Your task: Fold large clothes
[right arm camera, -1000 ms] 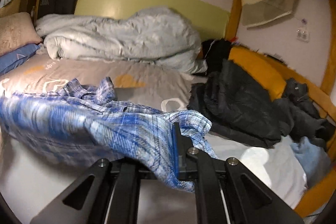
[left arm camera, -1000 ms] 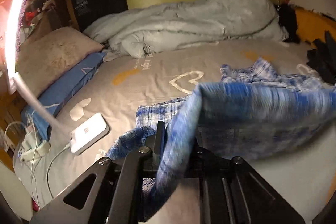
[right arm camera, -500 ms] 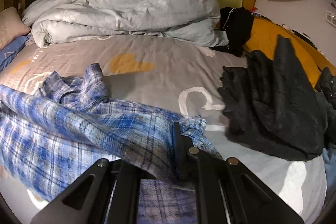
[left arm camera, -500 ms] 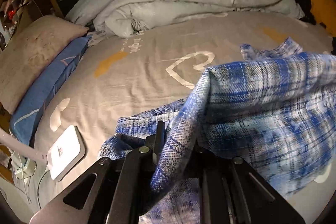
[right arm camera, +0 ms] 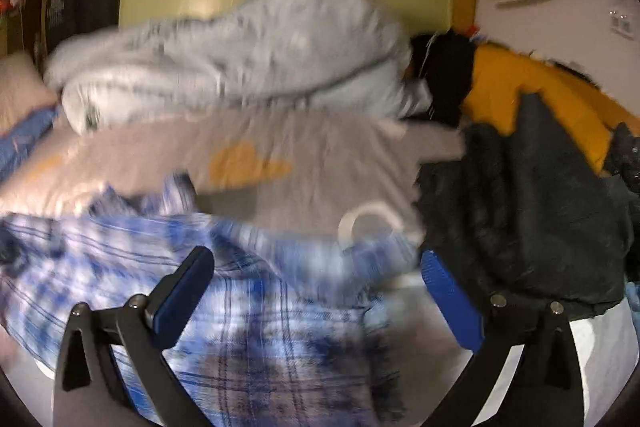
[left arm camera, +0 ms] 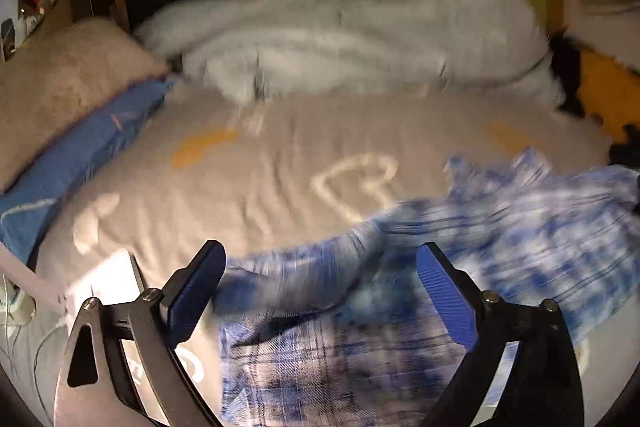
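1. Both grippers have just let go. The left gripper (left arm camera: 320, 279) has its jaws spread wide, having just been opening, and the blue-and-white plaid flannel shirt (left arm camera: 500, 227) lies loose between and beyond its blue pads (left arm camera: 444, 295), pressed by neither.
2. The right gripper (right arm camera: 316, 287) is the same: jaws just opened to their widest, plaid cloth (right arm camera: 240, 291) under and between them but not pinched.
3. The shirt sits on the grey bedsheet printed with white hearts and orange shapes (left arm camera: 280, 155), toward the near edge of the bed. One layer is laid over another, so I judge that a first fold across the body has been dropped into place.
4. That fold looks rough. The frames are smeared, but the far edge (right arm camera: 168, 195) is bunched and ruffled, not flat, and I cannot tell where the sleeves or collar lie.
5. Still to do, as I read it: smooth the top layer, tuck in the sleeves, and fold at least once more to make a compact packet.
6. A heap of dark, fuzzy garments (right arm camera: 520, 211) waits on the right side of the bed, just beside the shirt's corner, none of them folded. So the job as a whole seems in its early part.
7. The rumpled pale grey duvet (left arm camera: 340, 39) at the headboard and the white charger block (left arm camera: 104, 275) near the left edge lie clear of the shirt.
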The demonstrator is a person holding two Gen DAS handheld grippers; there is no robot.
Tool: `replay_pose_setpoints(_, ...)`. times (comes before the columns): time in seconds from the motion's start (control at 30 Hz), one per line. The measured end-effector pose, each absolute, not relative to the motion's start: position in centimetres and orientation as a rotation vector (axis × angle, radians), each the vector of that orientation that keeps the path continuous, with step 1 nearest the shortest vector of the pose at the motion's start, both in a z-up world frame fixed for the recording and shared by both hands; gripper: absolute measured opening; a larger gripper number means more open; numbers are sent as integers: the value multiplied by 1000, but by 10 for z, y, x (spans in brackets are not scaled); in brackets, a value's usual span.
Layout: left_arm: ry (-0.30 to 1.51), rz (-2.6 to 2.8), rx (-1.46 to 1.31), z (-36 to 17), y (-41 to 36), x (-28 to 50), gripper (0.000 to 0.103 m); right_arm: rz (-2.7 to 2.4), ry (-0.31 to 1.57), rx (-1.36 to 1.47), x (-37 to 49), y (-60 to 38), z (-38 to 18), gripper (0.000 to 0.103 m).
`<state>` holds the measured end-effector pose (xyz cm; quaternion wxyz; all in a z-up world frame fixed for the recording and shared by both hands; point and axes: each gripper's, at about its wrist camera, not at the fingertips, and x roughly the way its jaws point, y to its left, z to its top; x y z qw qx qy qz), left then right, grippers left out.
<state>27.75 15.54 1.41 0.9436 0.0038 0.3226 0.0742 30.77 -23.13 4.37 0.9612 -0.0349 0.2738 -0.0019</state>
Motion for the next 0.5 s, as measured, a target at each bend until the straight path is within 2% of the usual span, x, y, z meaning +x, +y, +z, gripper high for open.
replay_pose_setpoints(0.1, 601, 131, 3, 33, 154, 260, 103, 29, 556, -35, 293, -239, 59, 103)
replay_pose_setpoints(0.17, 583, 131, 7, 39, 151, 249, 103, 44, 557, 5, 281, -245, 62, 103)
replay_pose_setpoints(0.3, 644, 92, -18, 35, 145, 238, 103, 66, 645, 58, 272, -251, 58, 103)
replay_pose_setpoints(0.4, 718, 71, -40, 24, 138, 236, 103, 90, 812, 55, 276, -244, 41, 103)
replay_pose_setpoints(0.5, 801, 52, -61, 7, 131, 239, 103, 118, 878, 67, 273, -241, 28, 103)
